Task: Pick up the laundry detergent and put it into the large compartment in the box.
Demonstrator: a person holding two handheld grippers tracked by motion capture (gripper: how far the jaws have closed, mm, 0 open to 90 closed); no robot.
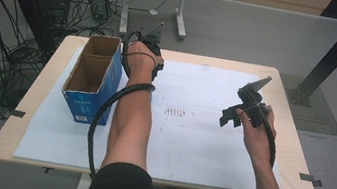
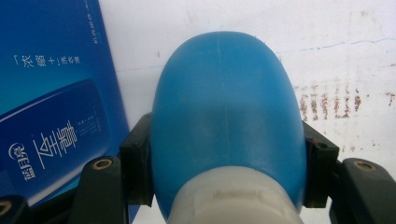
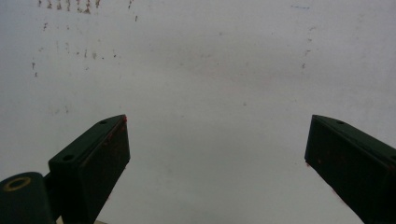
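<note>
Left gripper (image 2: 226,186) clamped on blue bottle (image 2: 226,116), blue carton (image 2: 51,102) just beside. Right gripper (image 3: 217,163) spread wide, holding nothing. Probable step: carry to carton; next, lift over open top.

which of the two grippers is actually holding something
The left gripper, beside the blue box: its jaws clamp a blue bottle. The right gripper hangs open over the white mat.
</note>
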